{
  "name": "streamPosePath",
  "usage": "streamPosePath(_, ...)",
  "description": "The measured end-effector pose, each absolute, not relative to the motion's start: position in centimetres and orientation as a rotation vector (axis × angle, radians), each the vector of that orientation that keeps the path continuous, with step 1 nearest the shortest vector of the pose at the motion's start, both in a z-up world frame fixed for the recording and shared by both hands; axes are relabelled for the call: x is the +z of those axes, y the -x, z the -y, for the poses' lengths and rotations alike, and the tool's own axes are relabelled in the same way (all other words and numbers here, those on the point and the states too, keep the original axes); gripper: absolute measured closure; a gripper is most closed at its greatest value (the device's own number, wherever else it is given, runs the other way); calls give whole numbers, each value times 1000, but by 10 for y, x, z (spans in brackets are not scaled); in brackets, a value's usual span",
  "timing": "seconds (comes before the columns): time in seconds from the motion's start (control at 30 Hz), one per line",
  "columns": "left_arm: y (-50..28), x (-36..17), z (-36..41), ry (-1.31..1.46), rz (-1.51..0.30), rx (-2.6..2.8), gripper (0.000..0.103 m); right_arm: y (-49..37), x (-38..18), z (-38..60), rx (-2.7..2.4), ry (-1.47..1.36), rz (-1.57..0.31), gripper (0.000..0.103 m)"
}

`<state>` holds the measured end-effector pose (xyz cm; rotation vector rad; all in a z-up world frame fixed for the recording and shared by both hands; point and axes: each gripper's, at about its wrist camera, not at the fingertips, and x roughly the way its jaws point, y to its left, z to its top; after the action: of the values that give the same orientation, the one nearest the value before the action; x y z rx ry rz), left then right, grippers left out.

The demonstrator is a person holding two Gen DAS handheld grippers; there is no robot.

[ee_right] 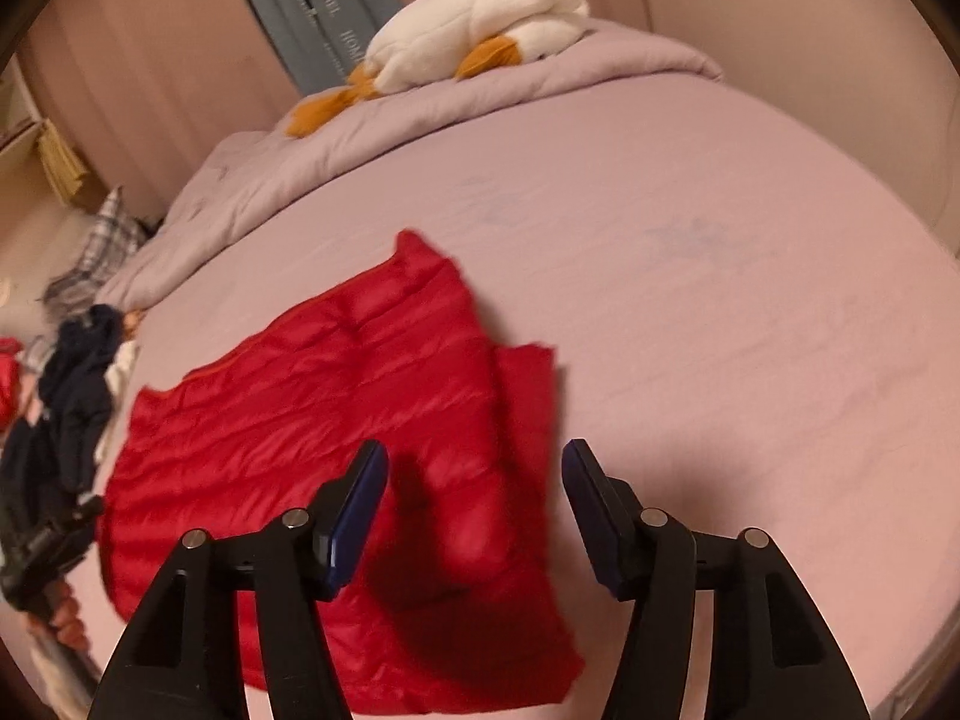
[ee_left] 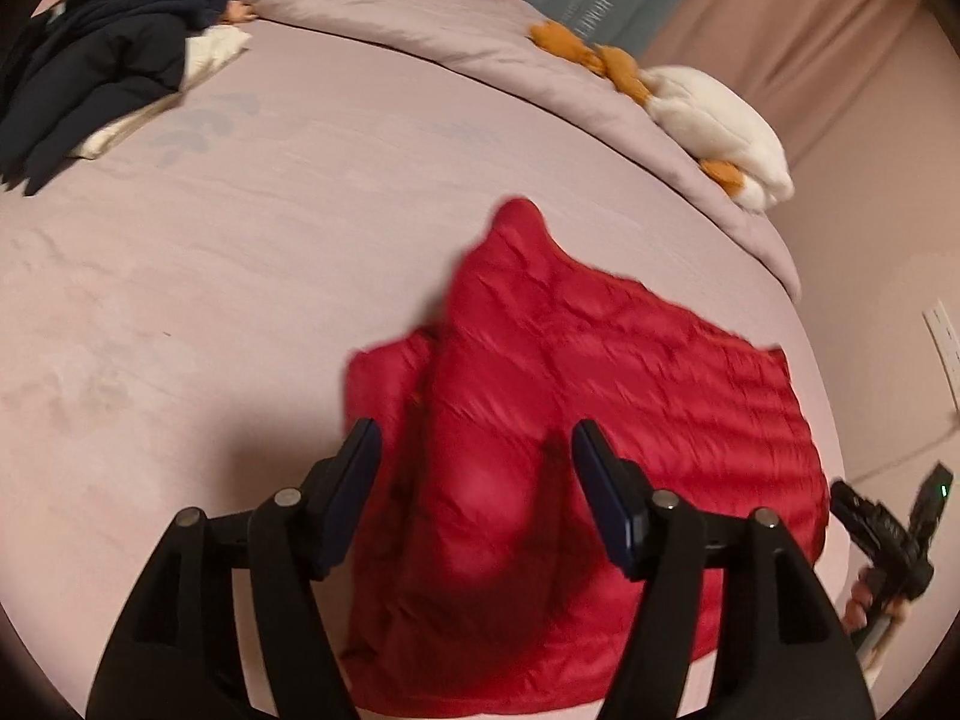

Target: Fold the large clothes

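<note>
A red quilted puffer jacket [ee_left: 600,396] lies flat and partly folded on the pink bed sheet [ee_left: 270,276]. It also shows in the right wrist view [ee_right: 336,408]. My left gripper [ee_left: 474,438] is open and empty, hovering above the jacket's near part. My right gripper [ee_right: 474,459] is open and empty, above the jacket's right edge. The right gripper's body shows at the far right of the left wrist view [ee_left: 888,528], and the left one at the far left of the right wrist view [ee_right: 42,546].
A pile of dark navy clothes [ee_left: 102,60] lies on a cream item at the far left of the bed. A bunched lilac duvet [ee_left: 420,18] runs along the back, with a white and orange plush goose [ee_left: 714,120] on it. Curtains [ee_left: 780,18] hang behind.
</note>
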<state>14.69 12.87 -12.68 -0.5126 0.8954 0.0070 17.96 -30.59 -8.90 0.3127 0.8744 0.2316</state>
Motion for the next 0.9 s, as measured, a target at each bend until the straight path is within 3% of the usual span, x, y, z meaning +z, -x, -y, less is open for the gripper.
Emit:
streamPosePath(0.07, -149, -134, -124, 511, -933, -19, 39, -180, -96, 299, 220, -279, -891, 43)
streamPosePath(0.17, -149, -147, -122, 568, -945, -44, 52, -182, -102, 290, 254, -258, -897, 45)
streamPosePath(0.23, -147, -150, -123, 604, -937, -45, 65, -181, -105, 288, 281, -281, -900, 56)
streamPosePath(0.33, -140, -143, -119, 595, -917, -45, 73, -174, -97, 284, 267, -254, -852, 74)
streamPosePath(0.53, -117, -115, -117, 575, -850, -15, 81, -165, -61, 273, 333, -236, -747, 90)
streamPosePath(0.63, -107, -101, -111, 525, -814, -1, 82, -165, -51, 259, 335, -160, -707, 90)
streamPosePath(0.8, -112, -119, -113, 487, -868, 61, 81, -188, -72, 242, 216, -60, -764, 90)
streamPosePath(0.9, -120, -137, -112, 453, -908, 88, 71, -198, -94, 242, 179, -36, -825, 90)
